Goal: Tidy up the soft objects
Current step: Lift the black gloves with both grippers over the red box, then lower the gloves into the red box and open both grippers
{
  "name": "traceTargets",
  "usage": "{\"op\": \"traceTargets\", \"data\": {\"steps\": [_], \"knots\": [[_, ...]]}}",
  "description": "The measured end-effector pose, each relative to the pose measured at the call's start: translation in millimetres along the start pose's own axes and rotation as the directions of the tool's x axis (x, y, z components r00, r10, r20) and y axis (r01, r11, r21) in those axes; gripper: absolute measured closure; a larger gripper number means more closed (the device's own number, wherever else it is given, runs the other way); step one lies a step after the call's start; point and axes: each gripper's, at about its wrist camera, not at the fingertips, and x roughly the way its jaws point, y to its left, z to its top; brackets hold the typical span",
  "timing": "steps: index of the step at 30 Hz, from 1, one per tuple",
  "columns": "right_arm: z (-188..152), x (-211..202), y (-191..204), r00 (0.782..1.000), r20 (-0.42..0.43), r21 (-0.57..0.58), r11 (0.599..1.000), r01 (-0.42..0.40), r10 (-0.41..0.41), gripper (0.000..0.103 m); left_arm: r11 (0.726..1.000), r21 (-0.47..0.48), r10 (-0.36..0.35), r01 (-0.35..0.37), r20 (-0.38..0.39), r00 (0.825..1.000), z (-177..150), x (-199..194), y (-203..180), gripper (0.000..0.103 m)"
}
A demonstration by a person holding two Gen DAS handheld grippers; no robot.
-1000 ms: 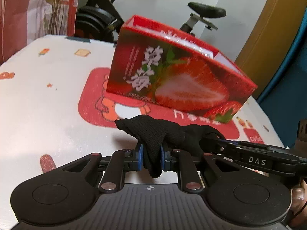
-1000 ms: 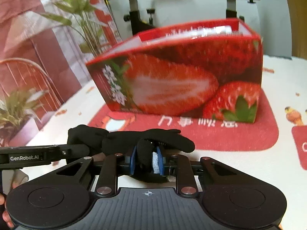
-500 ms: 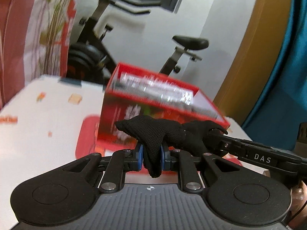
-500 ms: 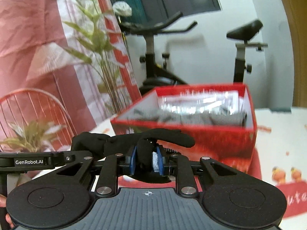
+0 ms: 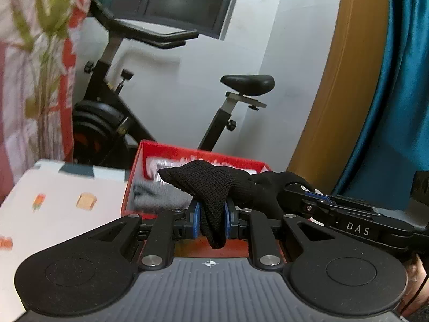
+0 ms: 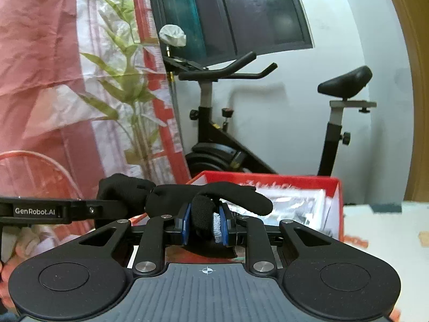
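Observation:
A black knitted glove (image 5: 214, 187) hangs stretched between both grippers, in the air above and in front of the red strawberry box (image 5: 150, 155). My left gripper (image 5: 211, 221) is shut on one end of it. My right gripper (image 6: 205, 224) is shut on the other end of the glove (image 6: 214, 196), with a bit of grey fabric showing between the pads. The box (image 6: 332, 187) is open at the top and holds a grey folded cloth (image 5: 158, 196) and shiny plastic packets (image 6: 295, 206).
The box stands on a white table with small printed pictures (image 5: 53, 209). Behind the table are an exercise bike (image 6: 214, 134), a plant (image 6: 128, 86) and a red-and-white curtain (image 6: 40, 67). A blue curtain (image 5: 396, 94) hangs at the right.
Both grippers have risen together with the glove. The box has dropped lower in both views, and its open top and contents now show.

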Motion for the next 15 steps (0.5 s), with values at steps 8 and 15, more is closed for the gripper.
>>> {"op": "traceTargets", "data": {"steps": [8, 15], "knots": [[19.8, 71.5, -25.2, 0.992, -0.104, -0.057, 0.996, 0.07, -0.075, 0.083, 1.0, 0.026, 0.017, -0.016, -0.062, 0.998, 32.0, 73.1, 19.4, 0.084], [22.2, 121.1, -50.1, 0.961, -0.212, -0.109, 0.982, 0.154, -0.175, 0.083, 0.996, 0.078, 0.054, -0.043, -0.153, 0.987, 50.5, 141.5, 27.8, 0.084]]}}
